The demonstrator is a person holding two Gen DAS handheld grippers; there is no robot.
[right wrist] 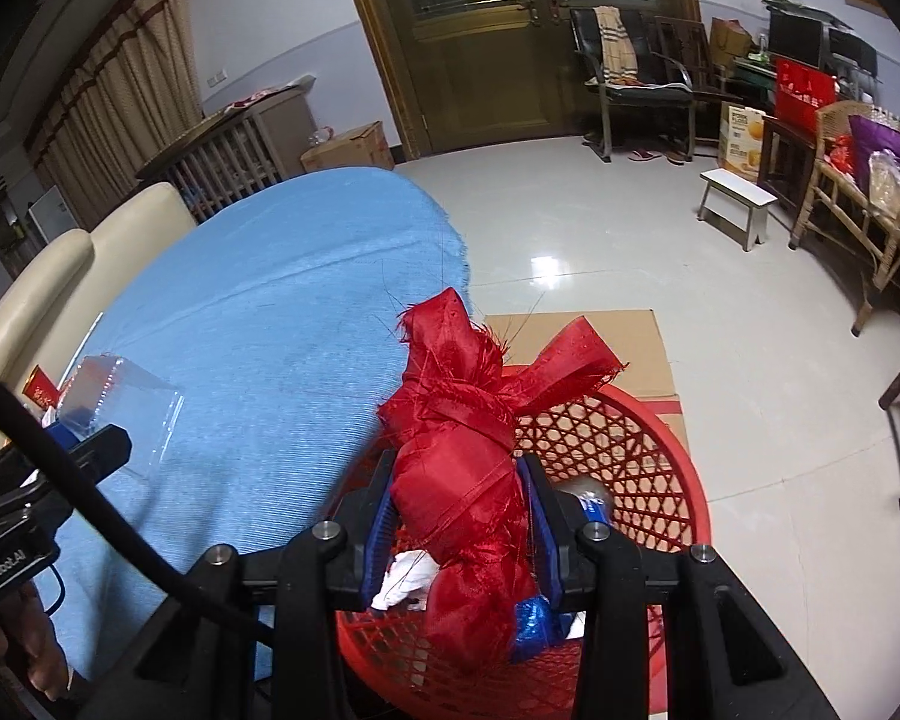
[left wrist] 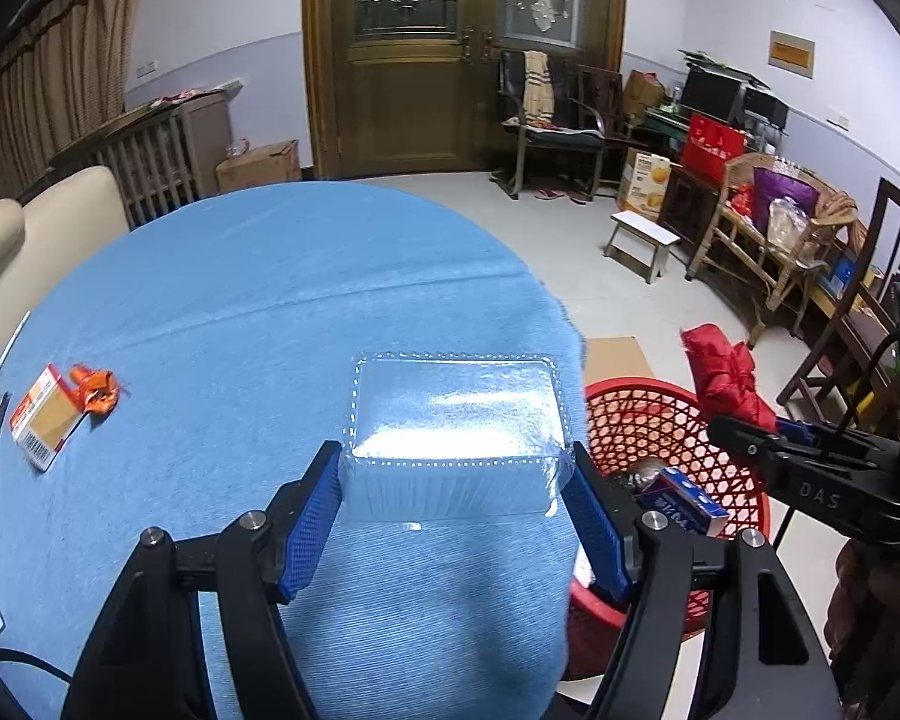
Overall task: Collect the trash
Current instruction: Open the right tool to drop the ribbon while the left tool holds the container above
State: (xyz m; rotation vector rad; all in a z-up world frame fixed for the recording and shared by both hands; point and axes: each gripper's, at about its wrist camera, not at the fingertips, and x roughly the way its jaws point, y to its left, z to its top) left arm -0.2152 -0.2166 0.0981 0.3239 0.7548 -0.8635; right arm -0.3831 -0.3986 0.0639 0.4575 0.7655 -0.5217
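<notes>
- Gripping a clear rectangular plastic container (left wrist: 456, 438), the left gripper (left wrist: 456, 516) has its blue-padded jaws spread wide, one pad against each side wall; the container stands upside down on the blue tablecloth (left wrist: 240, 300), near the table edge.
- Pinching a bunched red mesh fabric (right wrist: 459, 450), the right gripper (right wrist: 459, 516) has its jaws only partly open, pressed on the bundle's sides, directly above the red plastic lattice basket (right wrist: 648, 450).
- Inside the basket lie a blue box (left wrist: 687, 507) and crumpled white paper (right wrist: 405, 579).
- Left on the cloth: an orange-and-white carton (left wrist: 45, 417) beside a crumpled orange wrapper (left wrist: 96, 387).
</notes>
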